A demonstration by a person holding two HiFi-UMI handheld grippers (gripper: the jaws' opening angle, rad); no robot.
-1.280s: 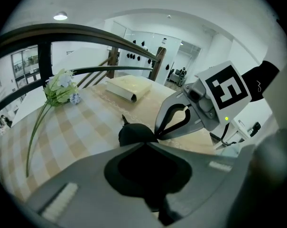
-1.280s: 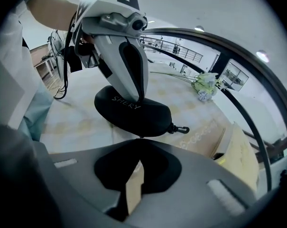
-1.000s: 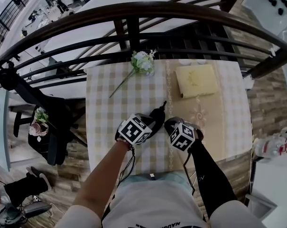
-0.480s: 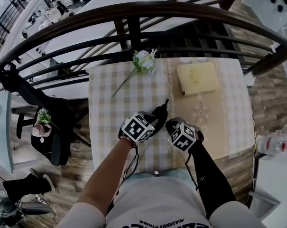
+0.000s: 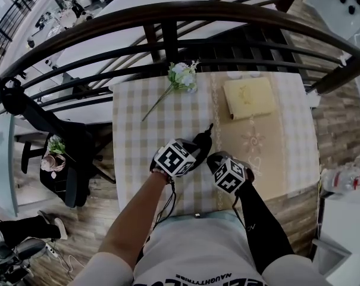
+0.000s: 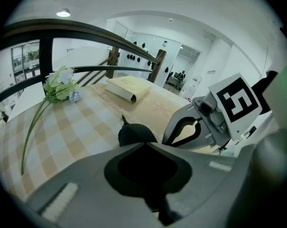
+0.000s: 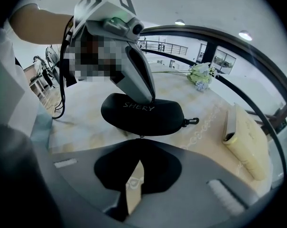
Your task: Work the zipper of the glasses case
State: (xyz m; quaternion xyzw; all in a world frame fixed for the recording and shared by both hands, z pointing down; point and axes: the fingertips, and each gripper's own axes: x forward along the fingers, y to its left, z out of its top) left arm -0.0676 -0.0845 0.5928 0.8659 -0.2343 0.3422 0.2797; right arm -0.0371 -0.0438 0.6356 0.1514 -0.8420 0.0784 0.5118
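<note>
Retreat toward the person was made by the right gripper [image 7: 138,140], jaws pressed together at the near edge of the glasses case [image 7: 142,115], which was pinned to the tablecloth [image 5: 144,118] by the closed left gripper [image 7: 150,99]. Zipper pulling was likely begun.

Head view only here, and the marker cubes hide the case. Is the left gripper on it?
Observer: Yes. In the right gripper view the left gripper has its jaws together, tips resting on top of the glasses case.
Operator: And the right one?
Observer: The right gripper is closed at the tips, right at the case's near edge.
Operator: Case open yet?
Observer: No gap shows along its near side.
</note>
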